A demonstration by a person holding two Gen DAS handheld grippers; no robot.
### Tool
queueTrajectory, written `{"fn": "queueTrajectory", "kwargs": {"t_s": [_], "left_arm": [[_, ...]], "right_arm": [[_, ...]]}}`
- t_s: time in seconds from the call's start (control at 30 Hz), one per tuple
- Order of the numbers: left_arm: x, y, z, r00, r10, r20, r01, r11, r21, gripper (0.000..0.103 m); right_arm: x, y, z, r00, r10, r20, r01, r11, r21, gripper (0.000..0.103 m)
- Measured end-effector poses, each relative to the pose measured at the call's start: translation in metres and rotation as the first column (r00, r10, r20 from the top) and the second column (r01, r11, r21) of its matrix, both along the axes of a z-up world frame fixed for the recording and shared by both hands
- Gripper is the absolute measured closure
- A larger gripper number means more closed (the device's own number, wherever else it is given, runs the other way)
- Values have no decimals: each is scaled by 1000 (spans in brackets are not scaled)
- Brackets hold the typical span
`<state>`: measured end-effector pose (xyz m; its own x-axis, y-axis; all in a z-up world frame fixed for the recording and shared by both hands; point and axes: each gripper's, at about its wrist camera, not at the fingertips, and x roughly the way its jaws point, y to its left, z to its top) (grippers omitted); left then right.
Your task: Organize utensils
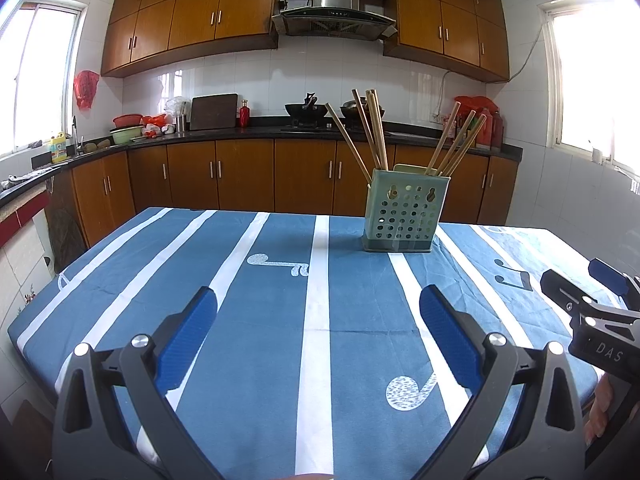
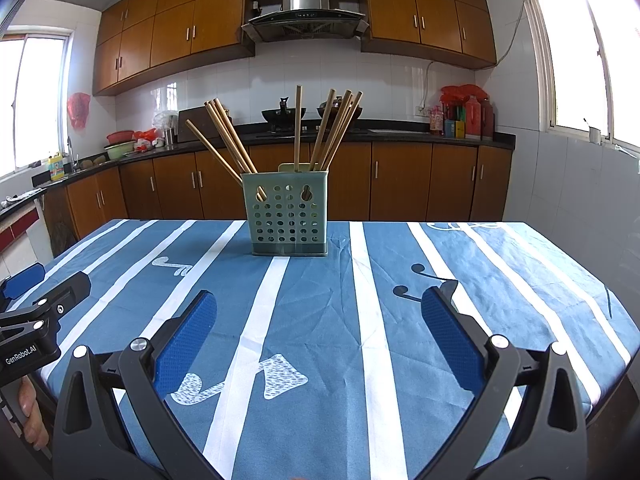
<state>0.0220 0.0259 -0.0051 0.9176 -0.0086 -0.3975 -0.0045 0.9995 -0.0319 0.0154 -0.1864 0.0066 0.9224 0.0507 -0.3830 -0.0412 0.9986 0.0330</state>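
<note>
A pale green perforated utensil holder stands upright near the far edge of the table. Several wooden chopsticks lean out of it in two bunches, left and right. My left gripper is open above the near part of the table, with nothing between its blue pads. My right gripper is also open and empty, facing the holder from a distance. In the left wrist view the right gripper shows at the right edge. In the right wrist view the left gripper shows at the left edge.
A blue tablecloth with white stripes and music notes covers the table. Behind it run wooden base cabinets and a dark counter with woks, bottles and bowls. A hand holds each gripper's handle.
</note>
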Motion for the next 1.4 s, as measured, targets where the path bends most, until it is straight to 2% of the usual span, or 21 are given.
{"fn": "queueTrajectory", "kwargs": {"t_s": [1.4], "left_arm": [[1,0,-4,1000,-10,-3,10,1000,4,4]], "right_arm": [[0,0,1,1000,-2,-3,2,1000,4,2]]}}
